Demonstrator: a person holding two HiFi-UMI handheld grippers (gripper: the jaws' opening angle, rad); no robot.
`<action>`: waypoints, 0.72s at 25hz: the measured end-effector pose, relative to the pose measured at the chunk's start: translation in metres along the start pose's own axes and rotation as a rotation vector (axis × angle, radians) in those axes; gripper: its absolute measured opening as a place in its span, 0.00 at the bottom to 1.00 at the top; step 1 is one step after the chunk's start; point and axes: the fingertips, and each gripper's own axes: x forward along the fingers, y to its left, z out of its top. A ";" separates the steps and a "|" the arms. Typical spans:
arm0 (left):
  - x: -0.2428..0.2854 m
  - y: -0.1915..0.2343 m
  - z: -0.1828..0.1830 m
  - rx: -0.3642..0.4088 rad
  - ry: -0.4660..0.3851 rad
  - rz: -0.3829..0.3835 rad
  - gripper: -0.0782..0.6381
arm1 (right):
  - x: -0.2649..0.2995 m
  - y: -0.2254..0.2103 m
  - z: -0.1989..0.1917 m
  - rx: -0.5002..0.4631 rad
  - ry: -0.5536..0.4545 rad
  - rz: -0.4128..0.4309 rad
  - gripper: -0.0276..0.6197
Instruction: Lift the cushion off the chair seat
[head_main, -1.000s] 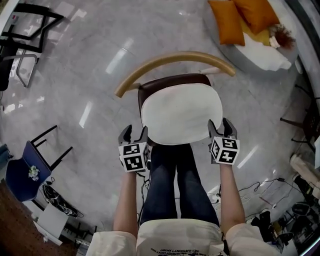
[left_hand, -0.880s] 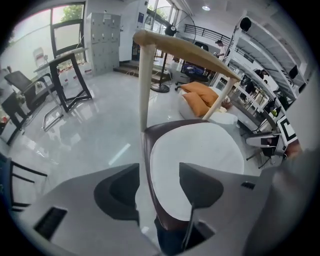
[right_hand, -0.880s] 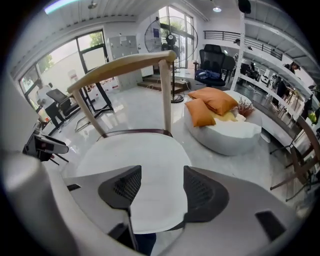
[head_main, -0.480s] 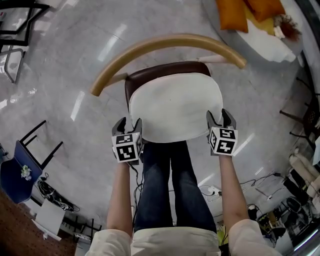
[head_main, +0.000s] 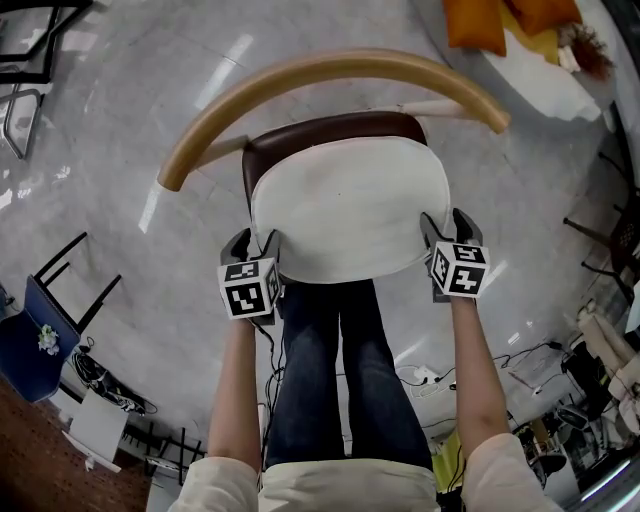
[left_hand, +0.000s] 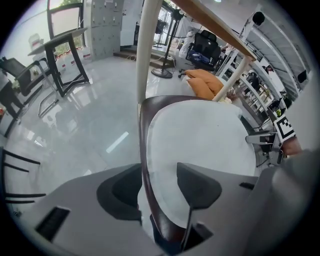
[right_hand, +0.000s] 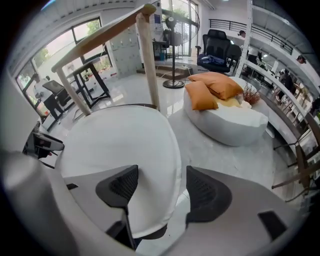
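A white cushion (head_main: 345, 210) lies on the dark brown chair seat (head_main: 330, 130), under the curved wooden backrest (head_main: 330, 70). My left gripper (head_main: 253, 243) straddles the seat's left front edge. In the left gripper view the seat rim (left_hand: 145, 150) and the cushion (left_hand: 200, 140) edge run between the jaws of the left gripper (left_hand: 160, 172); the jaws are closing, pads apart from them. My right gripper (head_main: 447, 222) straddles the right edge. The right gripper (right_hand: 161, 175) has the cushion (right_hand: 120, 150) edge between opening jaws, not pressed.
A white round pouf with orange pillows (head_main: 530, 70) stands on the floor at the upper right. A blue chair (head_main: 25, 340) and black metal frames (head_main: 20, 60) are at the left. Cables (head_main: 520, 370) lie at the right. The person's legs (head_main: 330, 370) stand against the seat front.
Both grippers have sunk beside the seat and now sit astride the cushion's left and right edges. The chair looks nearer and larger.
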 end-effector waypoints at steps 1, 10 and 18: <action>0.002 -0.001 0.000 -0.006 0.000 -0.004 0.43 | 0.002 -0.001 0.000 0.006 0.004 0.021 0.54; 0.008 -0.005 -0.001 -0.020 0.018 0.017 0.37 | 0.011 0.005 -0.003 0.048 0.041 0.149 0.47; 0.000 -0.012 0.001 0.060 0.062 0.095 0.18 | -0.007 0.006 0.002 -0.033 -0.010 0.018 0.24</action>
